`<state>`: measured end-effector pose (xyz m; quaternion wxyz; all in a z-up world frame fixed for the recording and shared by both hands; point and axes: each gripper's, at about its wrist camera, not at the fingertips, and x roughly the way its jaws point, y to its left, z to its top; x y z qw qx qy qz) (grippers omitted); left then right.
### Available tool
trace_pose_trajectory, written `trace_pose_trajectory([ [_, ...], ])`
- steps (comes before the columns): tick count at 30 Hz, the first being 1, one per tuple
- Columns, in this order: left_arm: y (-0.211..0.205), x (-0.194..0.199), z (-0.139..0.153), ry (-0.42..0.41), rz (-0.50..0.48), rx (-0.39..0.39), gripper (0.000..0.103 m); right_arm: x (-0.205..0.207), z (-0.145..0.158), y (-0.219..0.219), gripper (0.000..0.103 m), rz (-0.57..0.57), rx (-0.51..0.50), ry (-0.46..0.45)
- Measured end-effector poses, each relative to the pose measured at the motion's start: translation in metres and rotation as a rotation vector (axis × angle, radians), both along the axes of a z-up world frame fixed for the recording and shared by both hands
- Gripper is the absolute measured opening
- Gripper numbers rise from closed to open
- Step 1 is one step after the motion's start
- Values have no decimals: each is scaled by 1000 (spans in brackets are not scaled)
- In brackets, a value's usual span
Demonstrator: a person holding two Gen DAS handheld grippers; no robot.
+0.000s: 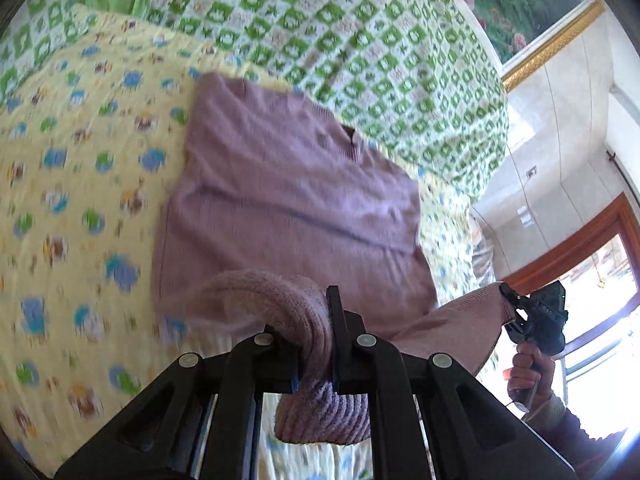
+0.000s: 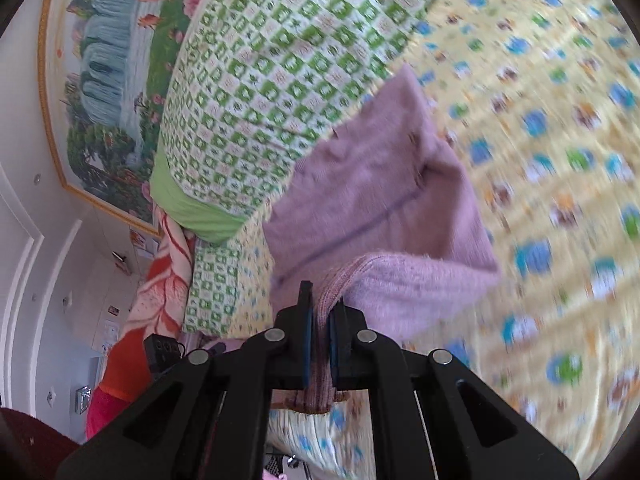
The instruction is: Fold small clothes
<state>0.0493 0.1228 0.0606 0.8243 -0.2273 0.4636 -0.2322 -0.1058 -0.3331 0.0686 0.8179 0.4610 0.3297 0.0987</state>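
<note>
You are mid-fold on the sweater (image 1: 288, 200), which lies on the yellow sheet (image 1: 80, 200) of the bed, its far end near the green quilt (image 1: 360, 40). Both near corners are lifted off the sheet. Your left gripper (image 1: 316, 340) has its jaws clamped on a thick bunch of ribbed hem, and your right gripper (image 2: 320, 344) pinches a thinner band of hem between narrow jaws.

The next move, I judge, is to carry both corners forward together toward the collar (image 1: 350, 132), keeping them level so the hem lands straight, then let go.

The left view shows the whole sweater, the collar, and your right hand (image 1: 532, 368) holding the other gripper out to the side. The right view hides the collar but shows a side fold already lying along the body.
</note>
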Motion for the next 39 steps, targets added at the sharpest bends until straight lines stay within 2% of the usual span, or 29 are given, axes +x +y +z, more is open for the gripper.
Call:
trace_pose_trajectory([
  [5, -3, 69, 5, -12, 48, 0, 8, 67, 2, -25, 7, -48, -26, -5],
  [11, -18, 154, -3, 12, 99, 19, 8, 141, -8, -47, 7, -102, -34, 12],
  [20, -20, 243, -30, 54, 170, 19, 8, 235, -36, -73, 7, -88, -69, 57],
  [24, -17, 268, -47, 77, 204, 11, 8, 265, -54, -83, 7, -80, -75, 88],
  [29, -18, 291, -77, 128, 229, 22, 9, 291, -84, -88, 8, -83, -102, 174],
  [31, -16, 296, -85, 153, 236, 0, 10, 297, -95, -90, 9, -85, -97, 201],
  [33, -14, 297, -87, 158, 234, -29, 13, 297, -98, -92, 10, -93, -88, 211],
  [35, -12, 296, -84, 153, 227, -43, 23, 296, -97, -94, 10, -97, -75, 209],
  [39, -5, 286, -66, 109, 231, -23, 34, 290, -89, -97, 16, -105, -44, 201],
])
